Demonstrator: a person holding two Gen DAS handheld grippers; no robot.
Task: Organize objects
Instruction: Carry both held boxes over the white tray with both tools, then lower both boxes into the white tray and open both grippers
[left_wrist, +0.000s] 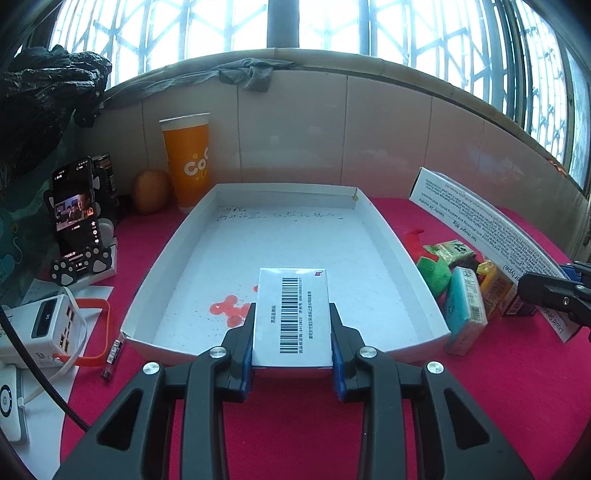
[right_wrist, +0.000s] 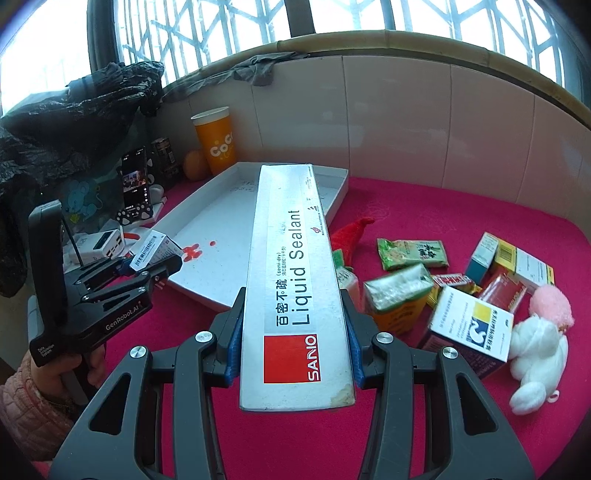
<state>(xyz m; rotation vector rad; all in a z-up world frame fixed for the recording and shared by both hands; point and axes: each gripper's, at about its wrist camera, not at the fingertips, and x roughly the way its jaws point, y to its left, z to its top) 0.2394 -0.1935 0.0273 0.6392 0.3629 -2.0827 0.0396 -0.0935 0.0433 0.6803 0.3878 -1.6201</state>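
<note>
My left gripper (left_wrist: 292, 325) is shut on a small white barcode box (left_wrist: 291, 317) and holds it over the near edge of the white cardboard tray (left_wrist: 406, 258). It also shows in the right wrist view (right_wrist: 147, 264), with the box (right_wrist: 153, 251) beside the tray (right_wrist: 199, 225). My right gripper (right_wrist: 293, 325) is shut on a long silver Liquid Sealant box (right_wrist: 291, 273), held to the right of the tray. That box (left_wrist: 491, 229) and the right gripper's fingers (left_wrist: 554, 291) show at the right edge of the left wrist view.
Several small boxes and packets (right_wrist: 436, 295), a red-green cloth toy (right_wrist: 351, 236) and a white-pink plush (right_wrist: 535, 347) lie on the red cloth right of the tray. An orange cup (left_wrist: 188, 158), a phone on a stand (left_wrist: 75, 206) and a power bank (left_wrist: 48, 325) stand at the left.
</note>
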